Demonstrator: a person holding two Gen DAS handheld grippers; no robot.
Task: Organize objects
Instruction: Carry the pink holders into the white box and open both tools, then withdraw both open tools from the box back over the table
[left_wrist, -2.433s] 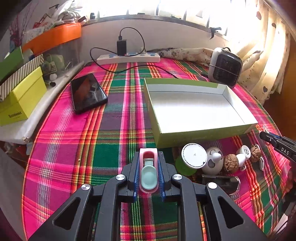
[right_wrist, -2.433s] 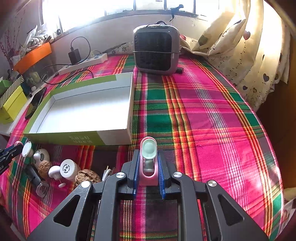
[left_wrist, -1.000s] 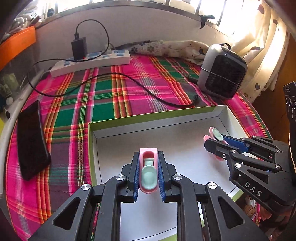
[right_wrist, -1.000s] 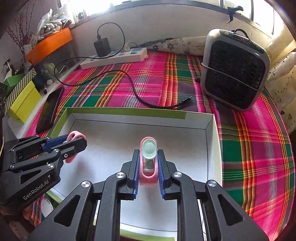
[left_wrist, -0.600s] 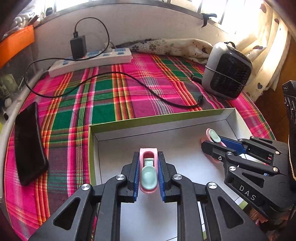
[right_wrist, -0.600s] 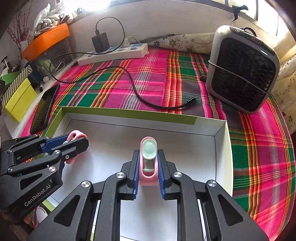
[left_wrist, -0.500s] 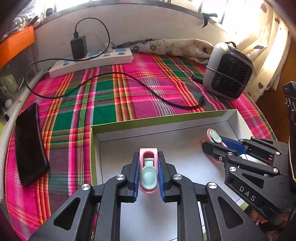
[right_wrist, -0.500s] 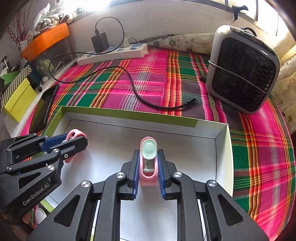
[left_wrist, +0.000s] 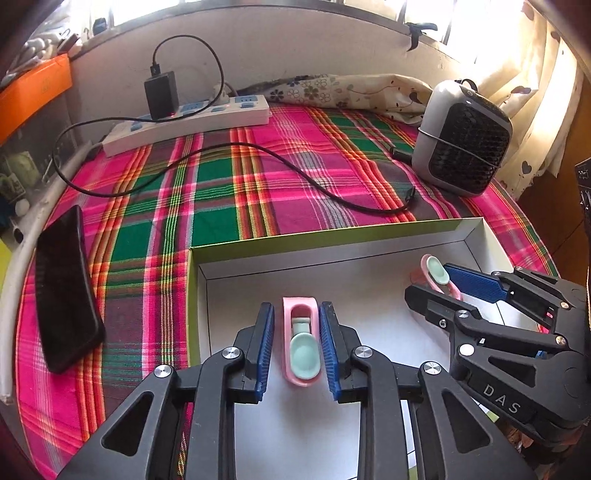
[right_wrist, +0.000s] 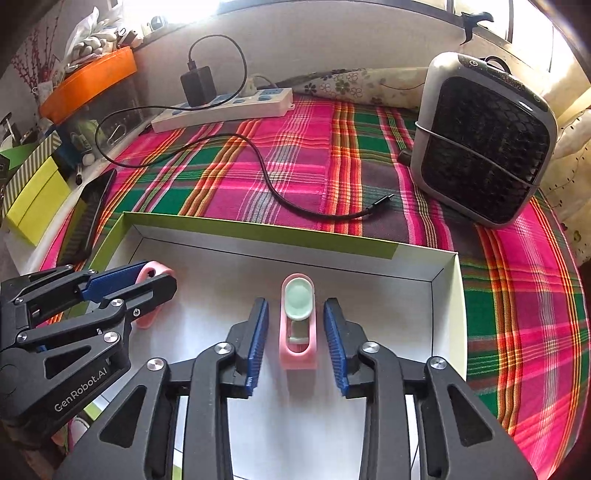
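A: Left wrist view; we see our left gripper (left_wrist: 297, 345) standing open over the white floor of the box (left_wrist: 258, 247), its blue pads apart from the pink clip (left_wrist: 300, 343) that lies between them; why the gap?

B: We judge it a release; the left clip seems to rest on the box floor with daylight either side, so nothing bears on it; the box is where the small things are to be gathered, hence the low, level approach.

A: Right wrist view; our right gripper (right_wrist: 297, 345) is likewise parted, a second pink clip (right_wrist: 298, 325) lying between its pads with the mint end pointing to the far wall; we cannot tell for certain that it touches the floor.

B: Agreed; the two clips sit well apart, one toward each end of the box, which we take as keeping the grippers from fouling one another.

A: Around the box, on the plaid cloth of the table (left_wrist: 221, 192): a phone (left_wrist: 64, 288) to the left, a power strip (left_wrist: 188, 123) at the back, a charging cable (right_wrist: 280, 199) whose end lies just beyond the far wall, a small heater (right_wrist: 480, 136) to the right.

B: Next, in our judgement: draw both grippers straight back, pads kept wide, lest one catch a clip and drag it.
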